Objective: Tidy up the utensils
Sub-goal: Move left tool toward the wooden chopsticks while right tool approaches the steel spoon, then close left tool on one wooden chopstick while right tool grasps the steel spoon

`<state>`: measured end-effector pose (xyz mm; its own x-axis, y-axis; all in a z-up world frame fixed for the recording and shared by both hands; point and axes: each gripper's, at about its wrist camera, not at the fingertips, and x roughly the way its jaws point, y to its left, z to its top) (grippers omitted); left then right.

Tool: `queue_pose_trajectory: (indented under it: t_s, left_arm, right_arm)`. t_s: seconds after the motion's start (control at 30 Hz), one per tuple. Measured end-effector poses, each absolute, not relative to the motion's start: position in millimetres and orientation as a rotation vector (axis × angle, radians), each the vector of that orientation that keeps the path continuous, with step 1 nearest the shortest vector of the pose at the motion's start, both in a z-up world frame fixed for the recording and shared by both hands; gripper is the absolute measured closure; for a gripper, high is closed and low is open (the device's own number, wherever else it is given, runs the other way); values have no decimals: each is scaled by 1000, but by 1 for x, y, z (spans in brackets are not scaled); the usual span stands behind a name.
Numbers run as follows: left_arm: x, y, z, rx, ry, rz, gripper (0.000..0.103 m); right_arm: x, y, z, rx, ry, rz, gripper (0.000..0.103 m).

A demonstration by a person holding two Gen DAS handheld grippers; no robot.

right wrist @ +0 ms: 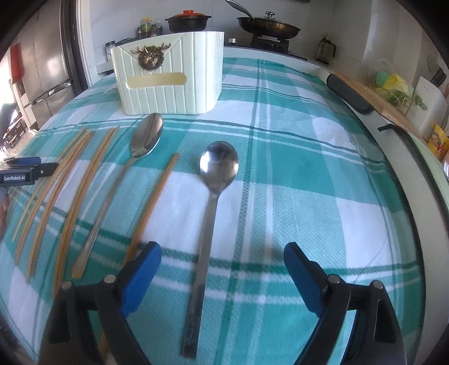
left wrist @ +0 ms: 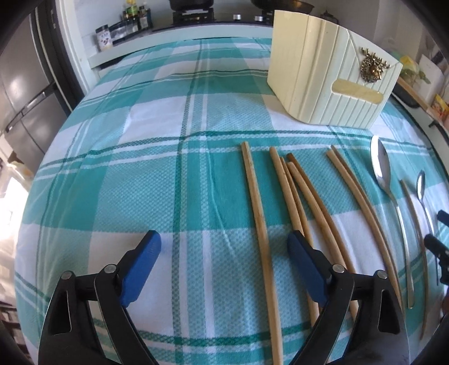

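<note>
Several wooden chopsticks (left wrist: 308, 202) lie side by side on the checked teal cloth (left wrist: 140, 174). One lone chopstick (left wrist: 259, 219) runs between the fingers of my left gripper (left wrist: 223, 238), which is open above the cloth and touches nothing. A large spoon (left wrist: 381, 165) and a smaller spoon (left wrist: 421, 185) lie to the right. In the right wrist view a round-bowled spoon (right wrist: 219, 165) lies with its handle between the fingers of my right gripper (right wrist: 223, 248), also open. An oval spoon (right wrist: 147, 137) and a single chopstick (right wrist: 157, 196) lie left of it. A cream ribbed holder (right wrist: 168, 75) stands behind them.
The left tool's body (right wrist: 16, 178) shows at the left edge over the chopstick group (right wrist: 70, 182). Behind the table are a stove with a pan (right wrist: 266, 26) and a pot (right wrist: 188, 21). A fridge (right wrist: 42, 70) stands at the left and a cutting board (right wrist: 373, 98) at the right.
</note>
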<state>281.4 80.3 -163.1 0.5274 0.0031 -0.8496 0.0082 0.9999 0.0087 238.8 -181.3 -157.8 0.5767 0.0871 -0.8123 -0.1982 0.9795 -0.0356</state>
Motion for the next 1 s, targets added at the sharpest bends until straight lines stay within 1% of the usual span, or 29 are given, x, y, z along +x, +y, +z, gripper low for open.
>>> queue_pose_trajectory:
  t_s: [0.07,0.1,0.17,0.2,0.23,0.27,0.3,0.33,0.37,0.4,0.6,1.0]
  left_arm:
    - [288,75,-162,22,1011,-11,21]
    - [291,73,-162,28,1008,-16,25]
    - [296,69,-161,40,1005,-22,29]
    - [297,68,-160,36,1005,-32,36]
    - [298,68,-159,35,1005,-44,40]
    - [297,66,-159,39,1002,-56,52]
    - [297,63,-158,45,997,-66,67]
    - [296,60,-157,56,992,-73,74]
    - [296,58,-157,74,984,-70,92]
    - [296,55,-157,83,977,-74,97]
    - [284,72,-145,-46,939,-99,98]
    - [221,94,-47,-155,665,-139,98]
  right_arm:
    - [256,-177,-158,-105,929,161,13]
    - [265,-175,-157,-94,921,158,15]
    - [281,-171,-158,-86,922,147,24]
    - [286,-170,-157,-81,914,141,26]
    - [289,-168,-157,-86,911,137,32]
    - [291,-166,-157,-93,906,138,37]
    - [292,-165,-156,-96,900,138,49]
    - [292,-165,-155,-101,892,134,62]
    - [292,-165,-155,-105,890,134,68]
    - [293,-165,-154,-99,889,137,67]
    - [280,-180,-133,-10,828,153,67]
    - [219,-187,-48,36,637,223,67]
